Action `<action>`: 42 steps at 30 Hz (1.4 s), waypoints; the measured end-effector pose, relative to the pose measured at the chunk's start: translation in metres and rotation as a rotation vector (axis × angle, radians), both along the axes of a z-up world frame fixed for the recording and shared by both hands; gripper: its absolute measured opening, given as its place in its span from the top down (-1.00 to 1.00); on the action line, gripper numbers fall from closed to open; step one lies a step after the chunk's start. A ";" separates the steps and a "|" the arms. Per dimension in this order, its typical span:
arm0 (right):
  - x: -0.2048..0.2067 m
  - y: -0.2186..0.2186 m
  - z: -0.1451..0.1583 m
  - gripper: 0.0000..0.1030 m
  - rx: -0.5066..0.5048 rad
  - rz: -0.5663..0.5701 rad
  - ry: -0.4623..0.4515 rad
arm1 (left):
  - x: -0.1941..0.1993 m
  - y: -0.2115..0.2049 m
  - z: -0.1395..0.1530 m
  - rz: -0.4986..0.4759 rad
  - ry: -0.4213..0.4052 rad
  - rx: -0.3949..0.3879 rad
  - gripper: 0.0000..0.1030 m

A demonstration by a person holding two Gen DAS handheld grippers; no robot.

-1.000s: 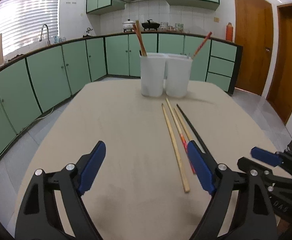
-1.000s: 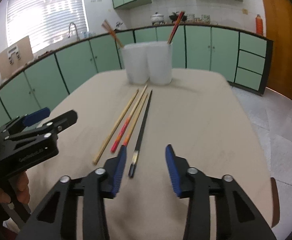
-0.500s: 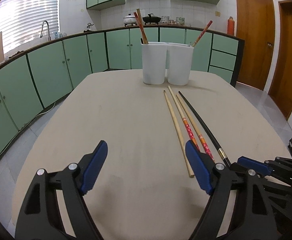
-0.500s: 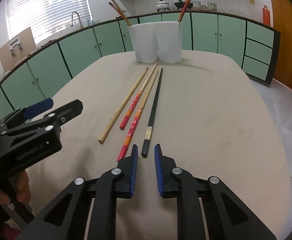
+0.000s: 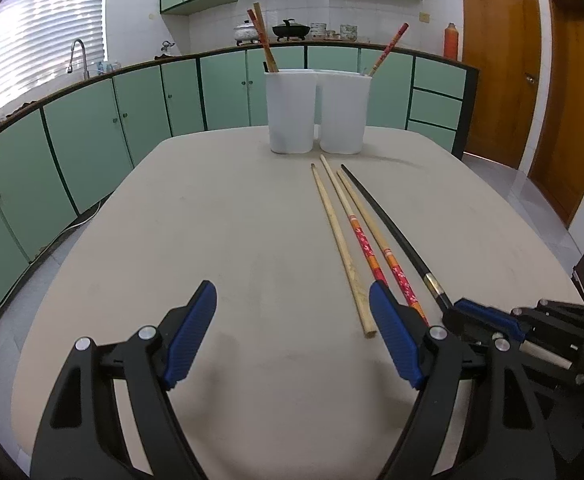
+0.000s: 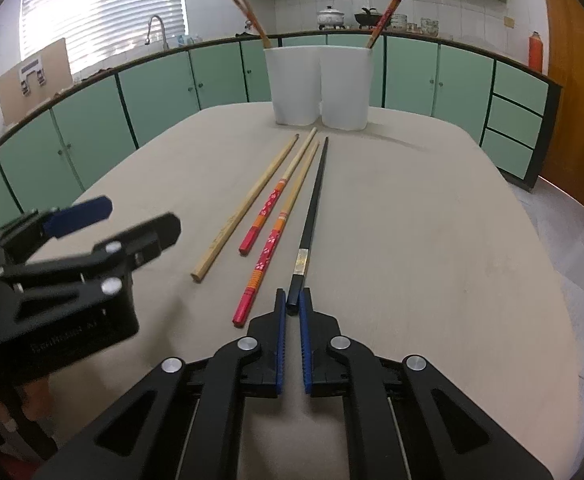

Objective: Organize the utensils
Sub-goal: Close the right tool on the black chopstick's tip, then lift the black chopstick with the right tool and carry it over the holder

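Note:
Several chopsticks lie side by side on the beige table [image 6: 431, 240]: a plain wooden one [image 6: 248, 204], two red-patterned ones [image 6: 270, 248], and a black one [image 6: 311, 216]. My right gripper [image 6: 292, 306] is shut on the near end of the black chopstick, which still rests on the table; it also shows in the left wrist view [image 5: 391, 224]. My left gripper [image 5: 292, 332] is open and empty, just left of the chopsticks' near ends. Two white holders [image 6: 319, 84] at the far end have chopsticks standing in them.
Green kitchen cabinets [image 5: 92, 148] curve round behind the table. A wooden door [image 5: 495, 60] is at the right. The table edge drops off to tiled floor [image 6: 571, 232] on the right.
My right gripper has closed from wide open onto the near end of the black chopstick. My left gripper stays open and has shifted only a little.

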State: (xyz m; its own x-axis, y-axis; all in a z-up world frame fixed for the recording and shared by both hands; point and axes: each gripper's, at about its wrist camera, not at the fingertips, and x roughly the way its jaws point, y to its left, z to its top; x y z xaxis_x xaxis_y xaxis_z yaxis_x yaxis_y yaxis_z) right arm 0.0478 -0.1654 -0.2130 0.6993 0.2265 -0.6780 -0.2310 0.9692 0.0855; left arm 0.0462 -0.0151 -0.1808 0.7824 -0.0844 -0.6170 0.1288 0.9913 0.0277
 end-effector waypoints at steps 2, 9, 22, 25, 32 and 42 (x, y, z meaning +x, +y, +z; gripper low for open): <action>0.001 -0.006 0.002 0.88 0.006 -0.012 -0.003 | 0.000 -0.003 -0.002 -0.010 0.008 -0.002 -0.44; 0.000 -0.026 0.009 0.88 0.033 -0.053 -0.014 | 0.001 -0.016 -0.011 -0.037 0.042 -0.010 -0.33; -0.001 -0.031 0.011 0.88 0.069 -0.056 -0.017 | 0.005 -0.026 -0.024 -0.047 0.097 -0.014 0.55; -0.001 -0.032 0.011 0.88 0.072 -0.056 -0.014 | 0.004 -0.028 -0.025 -0.059 0.097 -0.013 0.87; 0.000 -0.032 0.012 0.88 0.073 -0.057 -0.012 | 0.004 -0.025 -0.021 -0.059 0.091 -0.027 0.88; -0.002 -0.033 0.030 0.88 0.065 -0.058 -0.061 | -0.005 -0.026 0.007 -0.065 0.000 -0.006 0.88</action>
State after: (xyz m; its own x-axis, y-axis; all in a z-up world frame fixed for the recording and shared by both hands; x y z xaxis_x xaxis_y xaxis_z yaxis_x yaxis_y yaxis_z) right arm 0.0455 -0.1988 -0.1831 0.7520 0.2267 -0.6190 -0.1817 0.9739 0.1359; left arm 0.0415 -0.0412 -0.1739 0.7753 -0.1391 -0.6160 0.1933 0.9809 0.0217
